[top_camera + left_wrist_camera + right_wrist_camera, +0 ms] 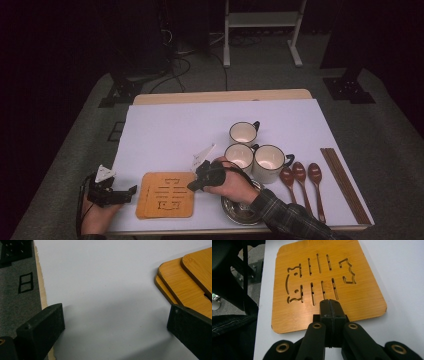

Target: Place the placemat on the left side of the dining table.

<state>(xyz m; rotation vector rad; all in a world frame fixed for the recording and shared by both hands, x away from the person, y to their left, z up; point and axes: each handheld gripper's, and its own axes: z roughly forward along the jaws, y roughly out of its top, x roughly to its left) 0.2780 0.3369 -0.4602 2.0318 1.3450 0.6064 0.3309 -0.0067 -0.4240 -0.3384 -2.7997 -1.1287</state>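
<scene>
Three white cups with dark rims and dark handles stand clustered right of centre on the bench point(165, 125), which is covered with a white sheet: the far cup point(243, 133) sits a little apart, while the middle cup point(239, 156) and the larger right cup point(269, 163) stand side by side, touching or nearly so. Just to their right lie three brown wooden spoons point(300, 175) in a row, bowls pointing away. Farther right, a pair of dark chopsticks point(345, 184) lies along the sheet's edge. A small metal bowl point(235, 210) sits at the near edge. Beyond the bench stands a white frame point(262, 20) on the grey floor.
</scene>
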